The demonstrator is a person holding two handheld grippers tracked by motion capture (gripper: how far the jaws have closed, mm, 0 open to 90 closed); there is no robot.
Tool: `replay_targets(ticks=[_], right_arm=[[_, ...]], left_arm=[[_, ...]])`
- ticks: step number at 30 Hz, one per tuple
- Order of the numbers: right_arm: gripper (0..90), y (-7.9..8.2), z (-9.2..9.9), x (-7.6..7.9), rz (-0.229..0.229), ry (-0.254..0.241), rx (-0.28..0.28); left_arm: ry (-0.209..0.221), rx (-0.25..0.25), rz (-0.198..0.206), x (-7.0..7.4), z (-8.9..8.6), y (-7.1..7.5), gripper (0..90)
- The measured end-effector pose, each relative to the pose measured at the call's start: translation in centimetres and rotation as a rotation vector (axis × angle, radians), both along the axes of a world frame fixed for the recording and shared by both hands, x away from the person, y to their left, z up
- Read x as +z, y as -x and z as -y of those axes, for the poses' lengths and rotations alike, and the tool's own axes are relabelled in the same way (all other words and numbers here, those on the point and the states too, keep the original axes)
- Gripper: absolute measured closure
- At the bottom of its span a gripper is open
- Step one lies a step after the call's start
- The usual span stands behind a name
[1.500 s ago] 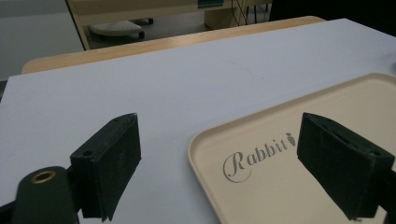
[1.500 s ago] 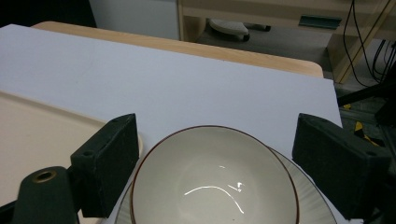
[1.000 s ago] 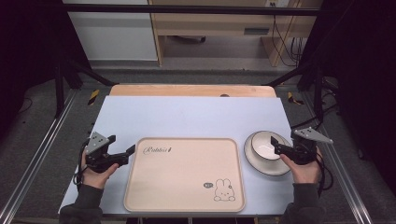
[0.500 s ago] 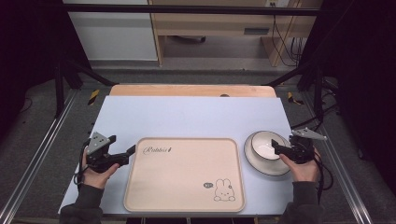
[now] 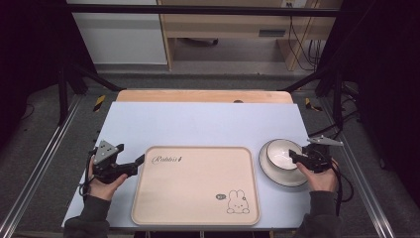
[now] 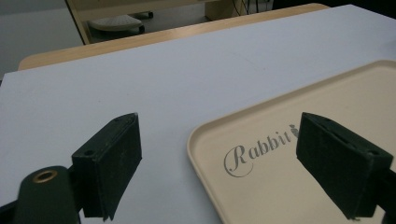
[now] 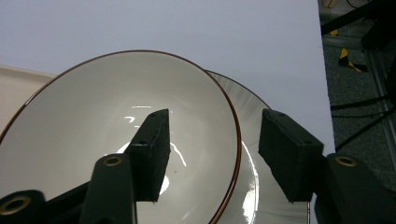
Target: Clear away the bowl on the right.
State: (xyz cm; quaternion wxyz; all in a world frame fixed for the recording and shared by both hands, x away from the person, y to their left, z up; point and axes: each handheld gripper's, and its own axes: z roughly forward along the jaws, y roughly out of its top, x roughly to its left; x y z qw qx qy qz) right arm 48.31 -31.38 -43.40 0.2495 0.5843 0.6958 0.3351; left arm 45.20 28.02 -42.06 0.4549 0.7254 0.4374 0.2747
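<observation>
The person is setting the right gripper (image 5: 295,157) astride the near wall of the white glazed bowl with a thin brown rim (image 5: 281,153), which is sitting on a white glossy plate (image 5: 277,177) at the right of the pale blue table (image 5: 198,124), just beside the beige rectangular tray with a rabbit drawing (image 5: 195,186). In the right gripper view one jaw is hanging inside the bowl (image 7: 107,126) and the other outside over the plate (image 7: 275,196); the jaws have just been closing, yet gaps are showing on both sides of the rim, so nothing is clamped. The left gripper (image 5: 140,161) is waiting with its jaws wide apart at the tray's (image 6: 280,154) left corner, gripping nothing. This looks like the grasping step: next the jaws need to pinch the wall firmly, then lift it straight off the plate, probably towards the tray.
</observation>
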Motion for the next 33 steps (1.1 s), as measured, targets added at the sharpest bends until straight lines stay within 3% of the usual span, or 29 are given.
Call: replay_targets(ticks=[17,28,33], right_arm=[[70.1,-0.9,0.0,-0.4,-0.131,-0.011,-0.026],[77.2,-1.4,-0.1,-0.6,-0.183,0.011,-0.044],[78.7,-1.5,0.0,-0.6,-0.19,-0.02,-0.058]], left_arm=[[-0.011,-0.003,-0.007,-0.2,0.1,-0.1,13.8],[-0.012,-0.003,-0.008,-0.2,0.1,-0.1,13.9],[-0.011,-0.001,-0.009,-0.2,0.1,-0.1,14.0]])
